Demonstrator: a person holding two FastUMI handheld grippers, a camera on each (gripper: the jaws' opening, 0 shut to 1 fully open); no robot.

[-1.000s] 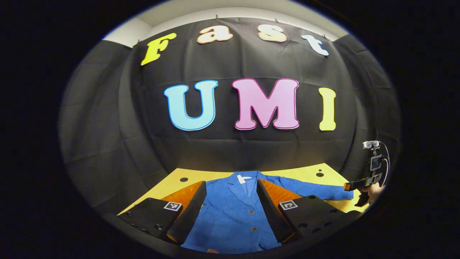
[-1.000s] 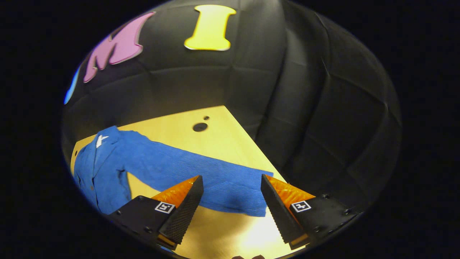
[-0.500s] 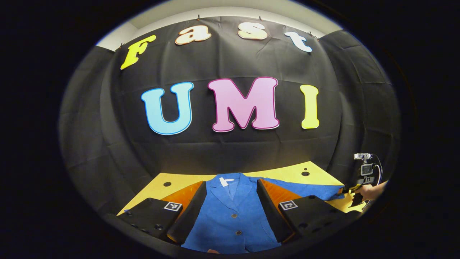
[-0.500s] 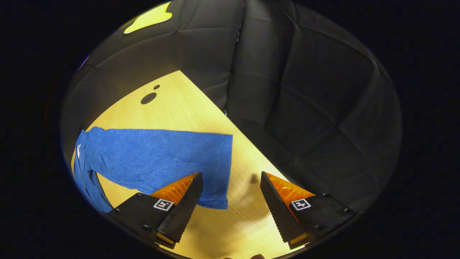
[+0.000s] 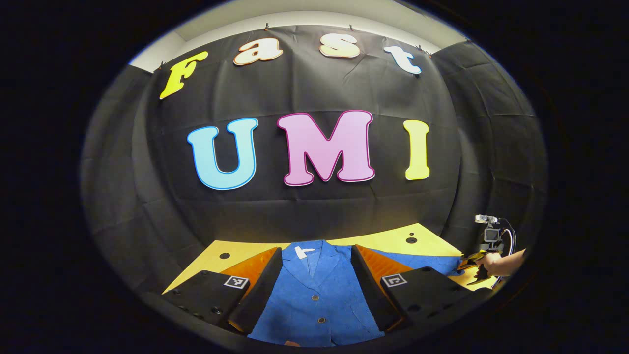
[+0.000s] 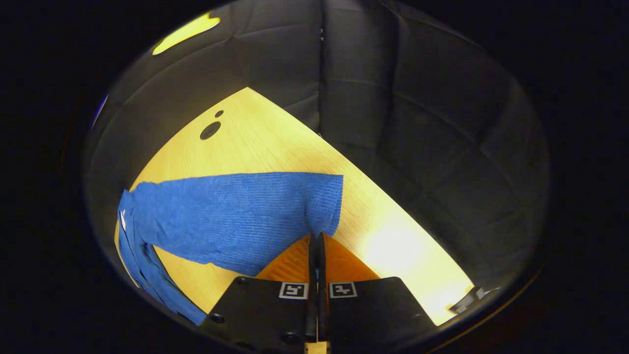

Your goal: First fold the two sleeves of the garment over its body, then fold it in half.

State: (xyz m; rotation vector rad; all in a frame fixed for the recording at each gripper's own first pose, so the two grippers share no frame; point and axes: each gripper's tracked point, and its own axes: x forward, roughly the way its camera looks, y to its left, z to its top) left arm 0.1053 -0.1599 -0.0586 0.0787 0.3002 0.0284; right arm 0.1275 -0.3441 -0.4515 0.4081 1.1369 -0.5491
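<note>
A blue jacket (image 5: 314, 300) lies face up on the wooden table (image 5: 245, 248), collar toward the back wall. My left gripper (image 5: 316, 250) hovers open above its body, a finger on each side of the button line. One sleeve (image 6: 236, 214) stretches flat across the table to the right. My right gripper (image 6: 316, 237) is shut on the near corner of that sleeve's cuff (image 6: 327, 206). In the left gripper view the right gripper (image 5: 472, 258) shows at the sleeve's end, held by a hand (image 5: 501, 263). The jacket's other sleeve is hidden behind my left finger.
The table's right edge (image 6: 393, 196) runs just beyond the cuff, with the black cloth wall (image 6: 417, 123) behind it. Two dark round holes (image 6: 210, 130) sit in the tabletop behind the sleeve. Another hole (image 5: 224, 255) marks the table's back left.
My right gripper moved in over the cuff's near corner and went from open to shut on it. The left gripper drifted slightly and stays open.
</note>
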